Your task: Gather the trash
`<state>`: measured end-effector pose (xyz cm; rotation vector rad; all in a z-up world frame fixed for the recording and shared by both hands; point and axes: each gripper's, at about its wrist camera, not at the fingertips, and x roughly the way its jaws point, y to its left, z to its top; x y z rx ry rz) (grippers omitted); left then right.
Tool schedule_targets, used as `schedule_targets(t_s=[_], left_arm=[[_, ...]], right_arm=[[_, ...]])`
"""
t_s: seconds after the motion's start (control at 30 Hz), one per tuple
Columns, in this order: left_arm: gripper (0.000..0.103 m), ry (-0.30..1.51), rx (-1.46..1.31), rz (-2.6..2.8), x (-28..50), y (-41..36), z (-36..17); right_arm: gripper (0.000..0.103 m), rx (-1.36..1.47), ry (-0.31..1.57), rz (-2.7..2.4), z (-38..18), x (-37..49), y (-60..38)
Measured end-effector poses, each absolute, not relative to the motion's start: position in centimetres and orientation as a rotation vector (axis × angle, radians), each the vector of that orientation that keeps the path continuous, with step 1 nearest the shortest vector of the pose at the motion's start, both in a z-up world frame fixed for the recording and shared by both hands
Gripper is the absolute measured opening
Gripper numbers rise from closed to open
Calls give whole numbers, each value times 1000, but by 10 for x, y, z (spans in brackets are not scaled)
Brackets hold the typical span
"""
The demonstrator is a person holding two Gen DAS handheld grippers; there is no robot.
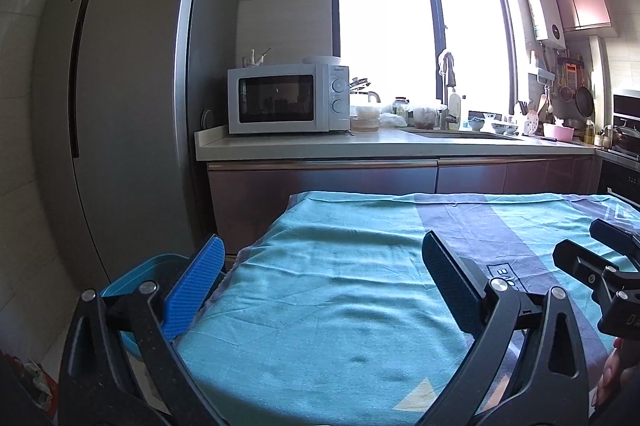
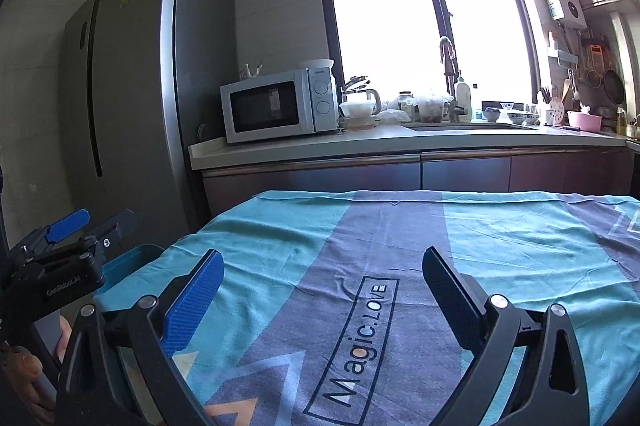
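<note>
Left wrist view: left gripper (image 1: 320, 266) & right gripper (image 2: 322, 284) hover w/ jaws spread, empty, over teal-and-grey printed cloth (image 1: 340, 286); blue plastic bin (image 1: 132, 276) sits beside the table edge, prob. for trash.

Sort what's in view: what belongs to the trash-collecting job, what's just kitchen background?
Job:
- blue bin beside the table's left edge
- left gripper, open, empty
- right gripper, open, empty
- cloth-covered table; no trash visible on it

Background:
- microwave
- fridge
- faucet
- pink bowl
- wall-hung utensils

Blown-out window (image 1: 420, 22) backlight, dim interior, fisheye-bent edges.
</note>
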<state>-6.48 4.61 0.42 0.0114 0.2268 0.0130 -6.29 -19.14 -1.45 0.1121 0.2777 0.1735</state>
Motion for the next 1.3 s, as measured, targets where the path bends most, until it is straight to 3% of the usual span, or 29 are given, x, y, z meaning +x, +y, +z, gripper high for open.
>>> schedule_targets(t_s=[1.3], left_arm=[[97,206,12,39,-72,45,7]], right_arm=[[96,136,276,151,-15,-64,-198]])
